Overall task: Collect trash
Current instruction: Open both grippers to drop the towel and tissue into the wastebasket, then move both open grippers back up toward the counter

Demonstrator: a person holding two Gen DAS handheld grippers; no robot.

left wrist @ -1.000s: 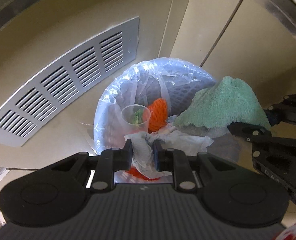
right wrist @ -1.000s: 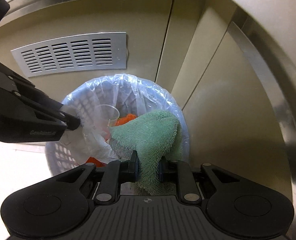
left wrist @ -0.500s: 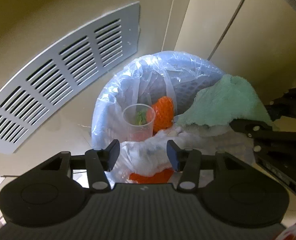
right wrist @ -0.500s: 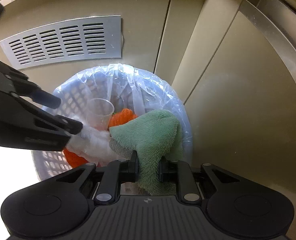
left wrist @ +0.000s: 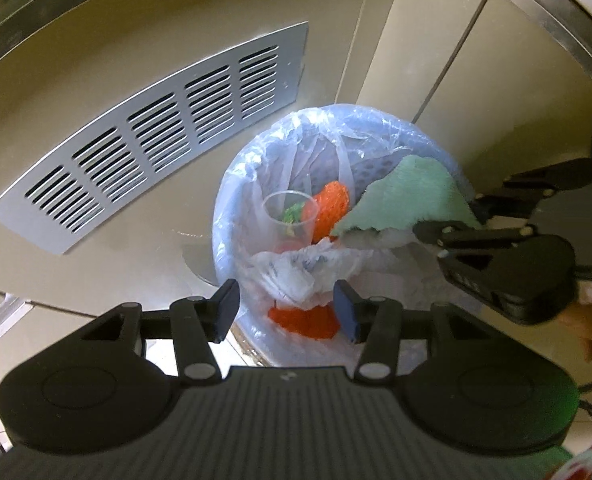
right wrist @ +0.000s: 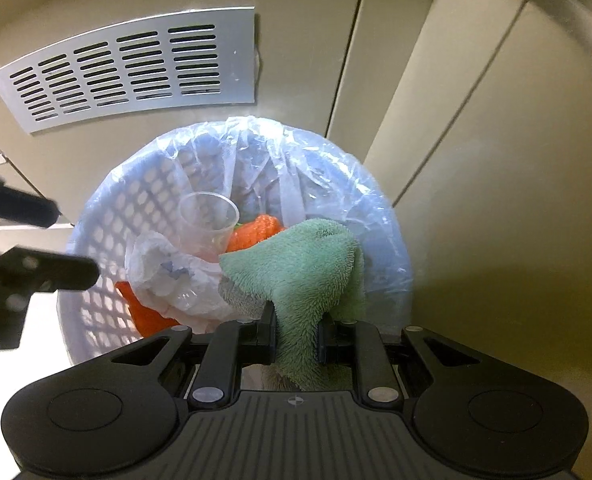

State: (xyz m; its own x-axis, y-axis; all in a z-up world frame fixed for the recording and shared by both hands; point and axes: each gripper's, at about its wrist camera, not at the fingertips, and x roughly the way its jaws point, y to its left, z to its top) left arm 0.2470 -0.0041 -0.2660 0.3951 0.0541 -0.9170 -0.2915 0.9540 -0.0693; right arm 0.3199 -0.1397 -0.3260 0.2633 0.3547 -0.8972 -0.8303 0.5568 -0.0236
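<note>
Over the lined laundry-style bin (right wrist: pixel 107 216), against the beige cabinet with its grey vent grille (right wrist: pixel 127 68): two grippers at work. Right gripper (right wrist: pixel 296 338) clamped narrow on the green fluffy cloth (right wrist: pixel 308 264), with the cloth pinched between the pads, rising ahead of the fingers and draping over the near right part of the bin, its upper fold just beside the orange net (right wrist: pixel 255 234). Left gripper (left wrist: pixel 285 310) standing apart at a middle width, nothing between the pads, hovering above the near edge of the bin; below it, loose inside the bin, the crumpled white plastic bag (left wrist: pixel 300 268), touching the clear plastic cup (left wrist: pixel 285 216) with something green inside. Probably the step in hand: dropping the cloth into the bin. To do it well: first carry the pinched part further over the middle of the opening, because now much of the cloth hangs near the rim and could slide outside; then spread the pads only when the whole cloth is above the liner (left wrist: pixel 316 132). Better also to keep clear of the thin liner, so as not to pull it off the rim. Whether the cloth already rests on the trash below: cannot tell.
</note>
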